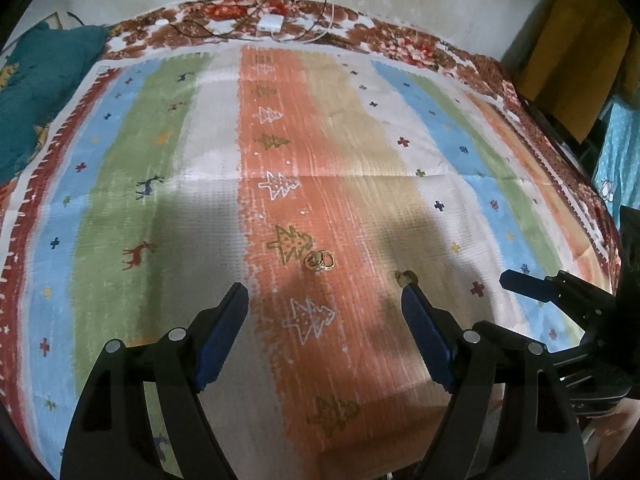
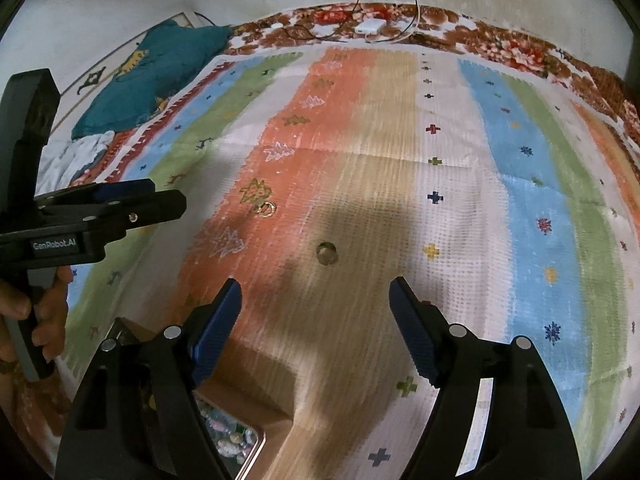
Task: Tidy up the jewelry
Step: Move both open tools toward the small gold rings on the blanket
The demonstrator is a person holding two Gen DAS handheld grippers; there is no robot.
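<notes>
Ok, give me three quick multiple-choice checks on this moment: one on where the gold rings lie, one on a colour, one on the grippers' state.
1. The cluster of gold rings lies on which stripe of the striped cloth?
A. blue
B. orange
C. green

2. What colour are the pads on the left gripper fingers?
A. blue
B. red
C. yellow

3. How do the left gripper and the right gripper stand?
A. both shut on rings
B. left shut, right open
C. both open and holding nothing

Key:
1 B: the rings sit on the orange stripe beside a green tree motif.
2 A: both wrist views show dark blue ribbed pads on black fingers.
3 C: each pair of jaws stands wide with only cloth between; the single ring lies ahead of the right gripper, untouched.
</notes>
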